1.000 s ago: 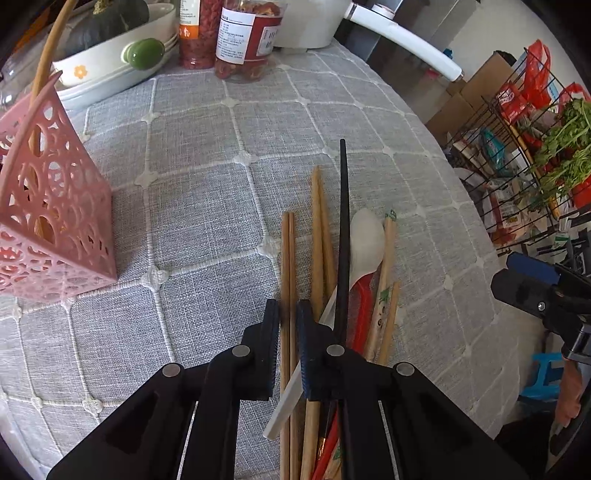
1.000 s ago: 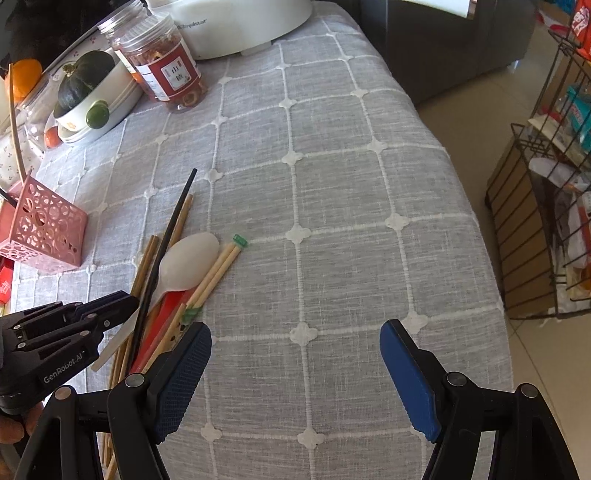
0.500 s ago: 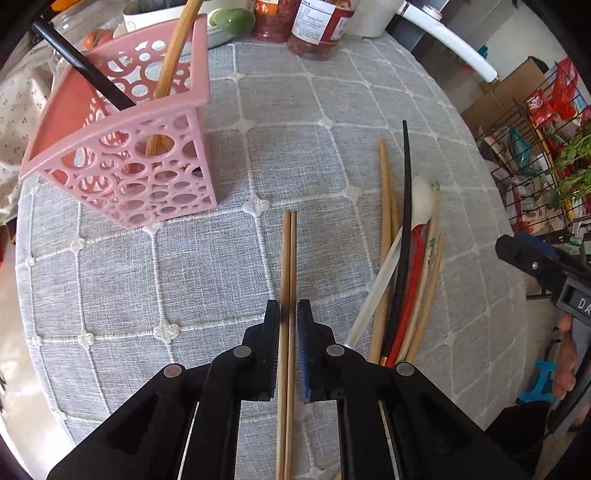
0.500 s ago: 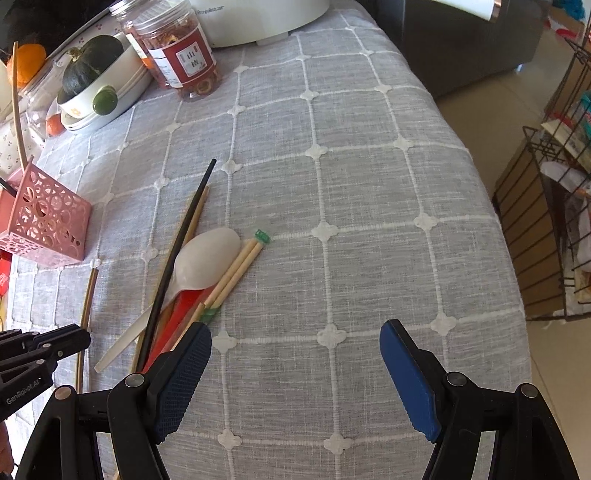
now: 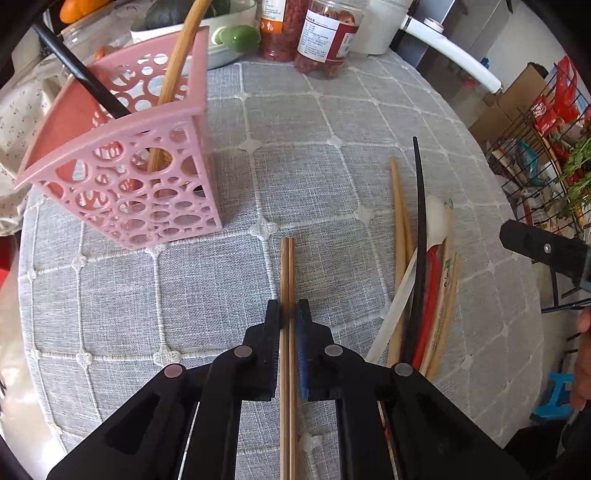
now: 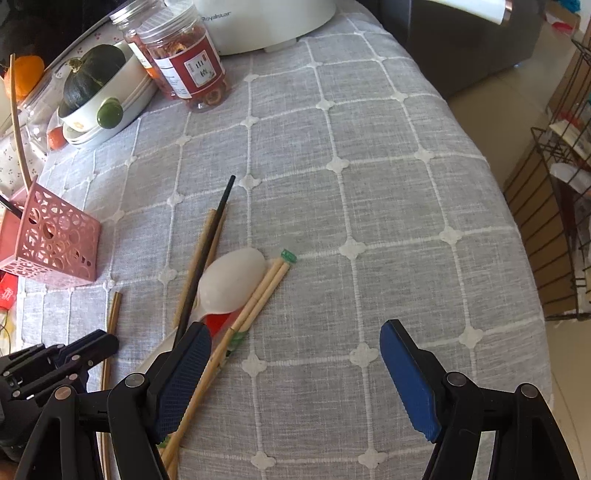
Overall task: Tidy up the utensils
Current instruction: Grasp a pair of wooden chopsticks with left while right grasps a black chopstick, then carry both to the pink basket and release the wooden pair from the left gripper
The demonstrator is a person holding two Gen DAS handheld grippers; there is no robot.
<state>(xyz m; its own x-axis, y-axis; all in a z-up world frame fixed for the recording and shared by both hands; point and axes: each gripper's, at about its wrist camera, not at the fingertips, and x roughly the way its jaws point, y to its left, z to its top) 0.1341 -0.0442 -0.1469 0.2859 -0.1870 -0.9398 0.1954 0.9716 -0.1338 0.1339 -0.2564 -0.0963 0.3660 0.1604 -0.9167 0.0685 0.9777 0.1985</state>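
My table wears a grey checked tablecloth. At its far edge I see a white appliance, and just beside that two clear jars of dried red stuff. Left of the jars sits a white dish holding a dark green squash, with an orange fruit behind. Off to my right, a black wire rack stands on the floor, near cardboard boxes.

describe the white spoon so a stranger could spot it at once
On the grey checked tablecloth, find the loose utensil pile right of the pink perforated basket. The white plastic spoon lies there, the only broad pale oval bowl among thin chopsticks.
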